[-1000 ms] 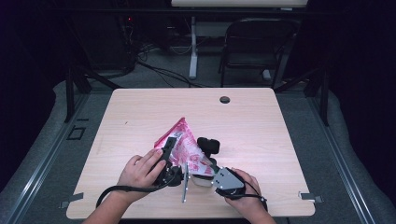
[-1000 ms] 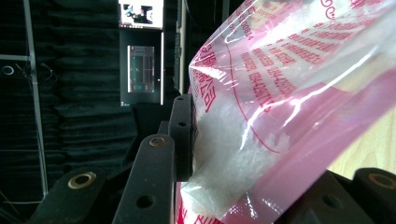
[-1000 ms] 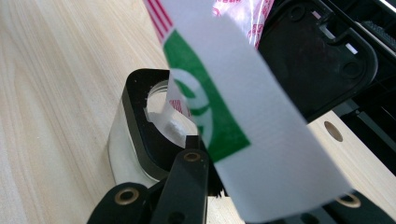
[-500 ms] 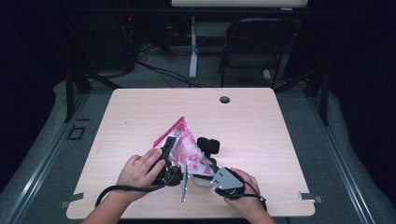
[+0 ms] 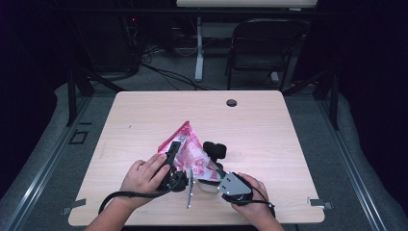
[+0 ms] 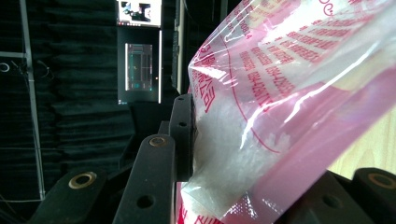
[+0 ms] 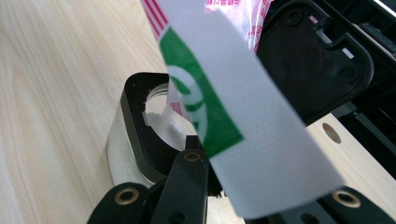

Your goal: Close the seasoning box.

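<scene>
The left gripper (image 5: 174,153) is clamped on a pink printed plastic bag (image 5: 190,150), its jaws pressing the film from both sides. In the left gripper view the bag (image 6: 289,93) shows red print and holds white granules, which have gathered against the near jaw. The bag stands tilted over the near middle of the wooden table (image 5: 269,130), its upper corner pointing away from the person.

The right gripper (image 5: 219,175) is closed on a white strip with a green mark (image 7: 233,93), which runs upward between its jaws in the right gripper view. Whether this strip is part of the bag cannot be told.

Just beyond the right gripper's jaws, a clear container with a black rim (image 7: 135,135) sits on the table directly under the bag's lower end. White granules lie inside its opening. In the high view a black cap-like object (image 5: 214,150) rests just beside the bag, and a thin metal rod (image 5: 190,188) lies between the two hands. A round cable hole (image 5: 231,102) sits near the table's far edge.
</scene>
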A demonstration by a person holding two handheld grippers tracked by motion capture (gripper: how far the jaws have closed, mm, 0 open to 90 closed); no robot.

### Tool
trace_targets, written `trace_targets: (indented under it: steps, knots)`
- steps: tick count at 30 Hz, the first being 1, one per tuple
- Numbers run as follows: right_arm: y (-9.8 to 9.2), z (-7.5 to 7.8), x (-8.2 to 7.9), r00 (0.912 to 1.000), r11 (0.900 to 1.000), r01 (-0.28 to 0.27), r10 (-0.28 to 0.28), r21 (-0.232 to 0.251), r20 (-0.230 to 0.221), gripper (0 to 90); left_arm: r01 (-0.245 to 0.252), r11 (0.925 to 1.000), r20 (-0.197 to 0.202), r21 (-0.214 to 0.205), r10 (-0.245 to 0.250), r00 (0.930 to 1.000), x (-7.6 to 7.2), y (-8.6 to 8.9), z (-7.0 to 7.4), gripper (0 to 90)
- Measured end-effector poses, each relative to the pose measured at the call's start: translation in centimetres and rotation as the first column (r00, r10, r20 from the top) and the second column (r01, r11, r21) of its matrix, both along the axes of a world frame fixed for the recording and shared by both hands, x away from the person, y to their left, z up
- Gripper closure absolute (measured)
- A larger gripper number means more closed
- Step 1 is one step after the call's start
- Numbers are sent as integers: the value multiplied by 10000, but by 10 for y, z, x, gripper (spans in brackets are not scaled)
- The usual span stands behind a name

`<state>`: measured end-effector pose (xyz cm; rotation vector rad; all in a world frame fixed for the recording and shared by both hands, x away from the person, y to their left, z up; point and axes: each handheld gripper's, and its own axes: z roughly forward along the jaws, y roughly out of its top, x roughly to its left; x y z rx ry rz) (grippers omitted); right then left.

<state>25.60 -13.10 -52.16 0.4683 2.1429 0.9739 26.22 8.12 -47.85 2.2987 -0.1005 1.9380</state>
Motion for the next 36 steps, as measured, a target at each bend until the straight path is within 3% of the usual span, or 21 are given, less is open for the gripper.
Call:
trace_targets:
  steps: [24,30,36]
  knots:
    - [-3,1,0,10000,10000,88,-88,43,6,900,-44,10000,-170,-70,42,9998,0,1,-3,724]
    - [-2,0,0,10000,10000,51,-51,37,-5,900,29,10000,135,88,-30,9999,-1,-1,0,719]
    - [-2,0,1,10000,10000,69,-69,-33,-67,900,64,10000,152,68,-65,9999,-1,-2,-1,714]
